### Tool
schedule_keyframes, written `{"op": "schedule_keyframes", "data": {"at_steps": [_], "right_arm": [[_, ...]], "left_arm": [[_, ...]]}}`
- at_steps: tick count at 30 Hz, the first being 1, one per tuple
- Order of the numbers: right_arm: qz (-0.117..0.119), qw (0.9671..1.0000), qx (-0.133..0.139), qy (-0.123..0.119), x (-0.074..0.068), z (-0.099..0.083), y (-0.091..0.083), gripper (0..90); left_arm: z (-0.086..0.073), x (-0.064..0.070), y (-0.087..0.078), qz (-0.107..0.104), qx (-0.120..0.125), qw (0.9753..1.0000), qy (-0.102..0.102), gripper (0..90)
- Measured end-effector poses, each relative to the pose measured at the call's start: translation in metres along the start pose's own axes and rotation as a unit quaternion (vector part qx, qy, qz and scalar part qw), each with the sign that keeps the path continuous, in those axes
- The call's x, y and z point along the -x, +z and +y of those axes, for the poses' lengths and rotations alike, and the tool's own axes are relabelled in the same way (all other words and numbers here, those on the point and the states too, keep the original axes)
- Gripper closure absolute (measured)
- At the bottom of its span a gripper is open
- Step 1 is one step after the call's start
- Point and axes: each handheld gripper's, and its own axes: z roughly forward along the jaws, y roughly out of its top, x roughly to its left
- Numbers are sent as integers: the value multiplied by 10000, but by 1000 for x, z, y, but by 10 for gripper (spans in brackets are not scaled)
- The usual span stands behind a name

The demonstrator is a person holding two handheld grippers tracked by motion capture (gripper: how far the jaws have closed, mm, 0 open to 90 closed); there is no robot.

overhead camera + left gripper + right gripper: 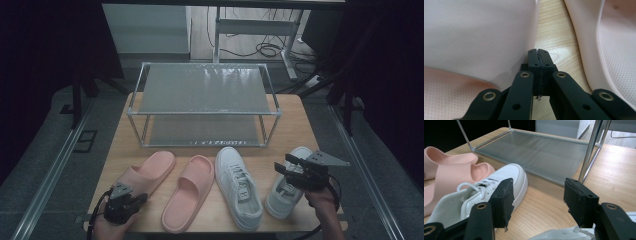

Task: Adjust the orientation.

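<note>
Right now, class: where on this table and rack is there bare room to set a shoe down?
Both rack shelves lie bare. The table is free right of the rack. The front is crowded: pink slides, white sneakers side by side.

Wooden table [300, 125], two-tier rack [202, 105], two pink slides [170, 185], two white sneakers [240, 187]

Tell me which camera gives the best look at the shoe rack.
The high view: it takes in the whole shoe rack, both shelves and all the posts. The right gripper view catches just its lower shelf and some posts, seen between that gripper's open fingers.
</note>
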Motion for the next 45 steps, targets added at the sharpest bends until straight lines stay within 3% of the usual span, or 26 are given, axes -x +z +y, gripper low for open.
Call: {"op": "schedule_keyframes", "data": {"at_steps": [6,23,28,33,36,39,45], "right_arm": [[8,10000,-22,-4,0,0,0,416],[22,9999,-108,-15,-1,-1,3,414],[19,9999,-117,-17,-1,-1,3,414],[15,9999,-130,-18,-1,-2,4,414],[18,9999,-123,-31,-2,-2,4,414],[22,9999,-135,-32,-1,-2,4,414],[-4,9999,-121,-22,-1,-2,3,414]], "left_arm": [[-1,-9,-2,46,28,9999,-121,899],[10,-42,-2,447,71,9984,-352,895],[17,-37,-4,413,196,9984,-319,897],[43,-15,3,338,320,9989,-19,898],[52,-12,9,358,313,9989,52,898],[66,-12,26,479,228,9986,50,900],[69,-14,36,720,138,9973,54,900]]}}
